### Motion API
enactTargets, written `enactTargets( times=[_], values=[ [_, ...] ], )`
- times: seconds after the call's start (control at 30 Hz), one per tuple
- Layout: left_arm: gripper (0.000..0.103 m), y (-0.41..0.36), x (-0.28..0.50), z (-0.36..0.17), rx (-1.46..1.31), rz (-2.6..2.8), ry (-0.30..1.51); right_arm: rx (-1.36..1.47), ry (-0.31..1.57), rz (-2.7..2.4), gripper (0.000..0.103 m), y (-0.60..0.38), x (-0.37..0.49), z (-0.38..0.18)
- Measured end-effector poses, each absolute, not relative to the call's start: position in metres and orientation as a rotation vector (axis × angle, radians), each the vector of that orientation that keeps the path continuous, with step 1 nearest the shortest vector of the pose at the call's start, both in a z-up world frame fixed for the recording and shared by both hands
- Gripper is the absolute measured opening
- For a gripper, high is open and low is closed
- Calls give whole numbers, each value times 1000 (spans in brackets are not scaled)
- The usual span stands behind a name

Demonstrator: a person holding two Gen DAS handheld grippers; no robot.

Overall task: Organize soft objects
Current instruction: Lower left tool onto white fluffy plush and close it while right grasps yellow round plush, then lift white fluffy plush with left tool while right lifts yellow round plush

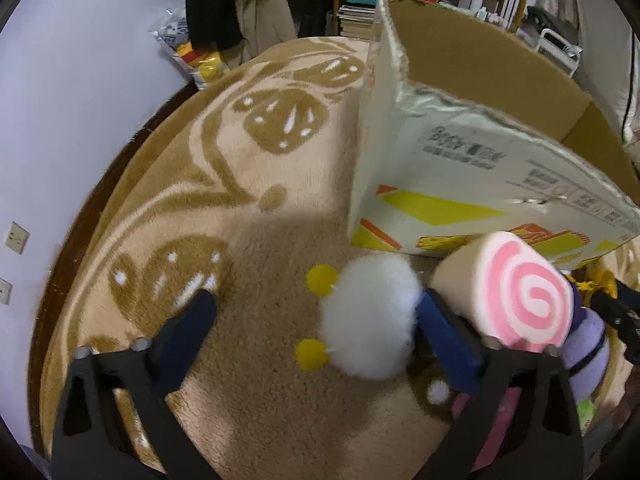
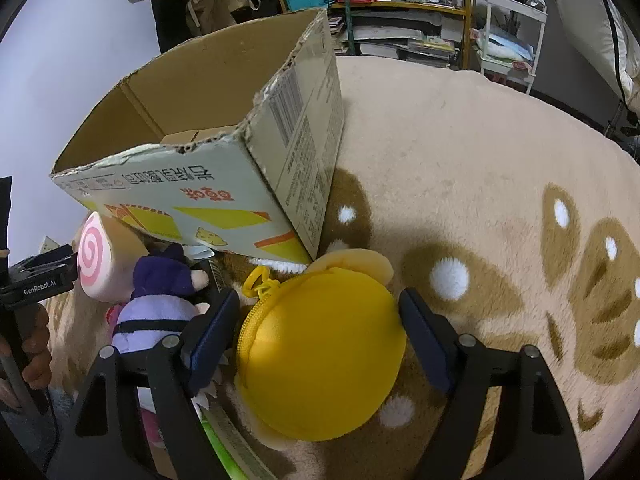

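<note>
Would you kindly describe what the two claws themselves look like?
Both the left claw and right claw have matte black, angular frames with triangular cut-outs, silver screws at the joints and dark blue finger pads. No cables show.

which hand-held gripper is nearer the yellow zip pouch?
Right. The right hand-held gripper straddles the yellow zip pouch, open fingers on either side. The left hand-held gripper is over by the white fluffy toy, past the purple plush.
</note>
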State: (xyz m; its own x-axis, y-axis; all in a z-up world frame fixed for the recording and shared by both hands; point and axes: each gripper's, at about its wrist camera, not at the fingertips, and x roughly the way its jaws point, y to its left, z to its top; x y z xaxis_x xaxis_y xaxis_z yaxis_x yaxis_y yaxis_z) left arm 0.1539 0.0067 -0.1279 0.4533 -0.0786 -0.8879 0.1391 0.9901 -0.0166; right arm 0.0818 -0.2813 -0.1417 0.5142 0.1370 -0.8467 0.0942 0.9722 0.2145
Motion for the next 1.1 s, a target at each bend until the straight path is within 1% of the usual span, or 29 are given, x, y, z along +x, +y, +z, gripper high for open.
enactTargets(
  times=[0.13, 0.2, 0.33, 0.47, 0.53, 0.6, 0.67, 0.8, 0.87, 1.1],
  values=[
    [79, 3, 151, -128, 55, -168, 1101, 239, 1040, 28, 86, -280, 81, -140],
    [74, 2, 150, -128, 45, -184, 1105, 247, 1041, 32, 83, -282, 81, -140],
    [69, 0, 147, -130, 12, -211, 1137, 257, 1046, 24, 81, -283, 79, -140],
    [66, 0, 145, -130, -4, -216, 1147, 251, 1053, 16, 81, -284, 79, -141],
    [62, 1, 145, -133, -20, -228, 1164, 248, 1059, 13, 81, -284, 80, -142],
    [50, 2, 144, -137, -44, -249, 1190, 243, 1067, 8, 81, -283, 81, -143],
    [45, 4, 144, -140, -102, -266, 1201, 241, 1070, -1, 81, -283, 80, -145],
    [35, 1, 139, -138, -100, -284, 1187, 206, 1079, -15, 82, -277, 82, -148],
    [34, -1, 137, -138, -85, -283, 1176, 196, 1077, -18, 81, -276, 82, -148],
    [33, -4, 131, -129, -69, -248, 1143, 222, 1052, -21, 75, -282, 78, -143]
  ],
)
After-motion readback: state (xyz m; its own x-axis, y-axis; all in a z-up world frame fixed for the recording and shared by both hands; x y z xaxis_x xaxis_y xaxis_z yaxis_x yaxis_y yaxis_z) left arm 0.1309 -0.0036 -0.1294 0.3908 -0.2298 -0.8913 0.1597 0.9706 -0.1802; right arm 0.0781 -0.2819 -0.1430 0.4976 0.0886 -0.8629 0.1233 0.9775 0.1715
